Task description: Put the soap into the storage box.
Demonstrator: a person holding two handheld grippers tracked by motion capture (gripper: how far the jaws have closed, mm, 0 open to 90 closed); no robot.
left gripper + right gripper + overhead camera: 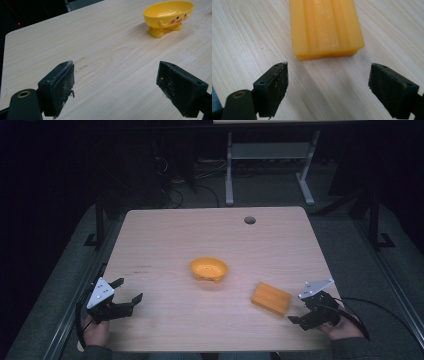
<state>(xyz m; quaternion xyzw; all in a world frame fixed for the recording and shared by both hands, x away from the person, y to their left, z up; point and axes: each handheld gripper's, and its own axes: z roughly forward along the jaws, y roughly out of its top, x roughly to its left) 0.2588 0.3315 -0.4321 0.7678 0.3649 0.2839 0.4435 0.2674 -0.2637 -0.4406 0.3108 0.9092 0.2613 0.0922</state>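
Observation:
A yellow footed bowl point(208, 269) with a painted face stands in the middle of the wooden table point(165, 235); in the left gripper view the bowl point(168, 16) is far ahead to the right. An orange ridged block point(271, 298) lies flat on the table to the bowl's right and nearer me. My right gripper point(300, 311) is open just right of the block, and in its own view the block point(325, 27) lies a little ahead of the right gripper point(328, 85), apart from both jaws. My left gripper point(128, 289) is open near the front left edge, and the left gripper point(117, 82) holds nothing.
A round cable hole point(249, 220) sits near the table's far edge. Behind the table stands a white desk frame point(229, 170), with cables point(175, 195) on the dark floor. Metal rails run along both sides of the table.

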